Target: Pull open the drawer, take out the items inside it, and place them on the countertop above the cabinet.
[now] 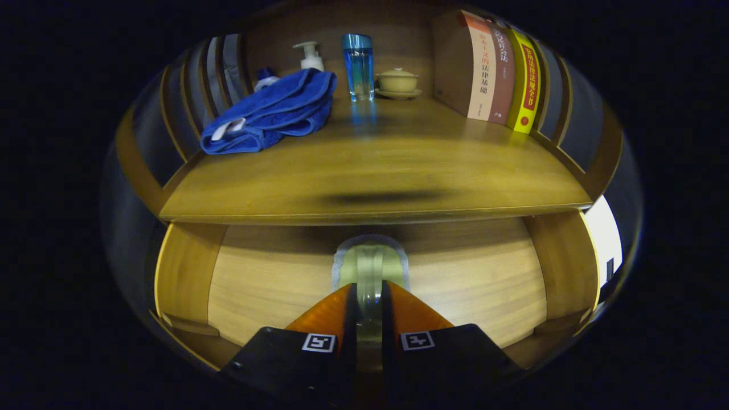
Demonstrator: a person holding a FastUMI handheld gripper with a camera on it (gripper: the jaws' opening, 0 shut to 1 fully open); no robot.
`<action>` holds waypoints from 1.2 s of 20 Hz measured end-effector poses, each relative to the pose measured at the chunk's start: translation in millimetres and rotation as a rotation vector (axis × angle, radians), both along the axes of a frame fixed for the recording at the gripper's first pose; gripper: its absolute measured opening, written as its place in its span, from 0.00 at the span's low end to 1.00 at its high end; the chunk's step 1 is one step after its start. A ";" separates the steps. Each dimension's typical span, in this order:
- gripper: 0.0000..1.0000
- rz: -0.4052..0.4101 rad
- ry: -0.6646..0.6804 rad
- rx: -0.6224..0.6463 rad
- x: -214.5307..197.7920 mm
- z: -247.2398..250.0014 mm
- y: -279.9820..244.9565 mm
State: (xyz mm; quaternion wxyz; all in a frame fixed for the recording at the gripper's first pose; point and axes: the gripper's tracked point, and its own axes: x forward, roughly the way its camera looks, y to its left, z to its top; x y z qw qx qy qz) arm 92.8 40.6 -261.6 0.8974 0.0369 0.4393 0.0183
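Gripper (369,293) sits low in front of the drawer (455,279), jaws drawn narrow and clamped on the drawer's pale translucent handle (370,267), one finger on each side of its looped grip, both pressing it. Handle sits at the middle of the light wood drawer front, just under the bench edge; the arched top of the handle pokes out beyond the fingertips. Drawer front runs wide left to right between two darker wood side posts; whether it is pulled out at all cannot be told from this angle, and nothing inside it is visible. Above it, the bench (398,176) is a darker wood top with slatted rails on the left and right sides. Far left on the bench: a crumpled blue towel (273,114), with a white pump bottle (309,56) just behind it and a blue-capped item partly hidden by the towel. Far middle: a tall blue glass tumbler (358,67), upright, and just right of it a small lidded tan cup on a saucer (397,82). Far right: a row of books (495,71) standing upright against the right rail. A dark blurred shadow lies on the near part of the bench top.
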 end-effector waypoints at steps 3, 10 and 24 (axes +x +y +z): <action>0.28 0.015 -0.066 0.041 -17.1 28.3 5.4; 0.28 -0.018 -0.249 0.138 -21.8 95.0 3.7; 0.28 -0.053 -0.369 0.044 124.2 152.5 -15.4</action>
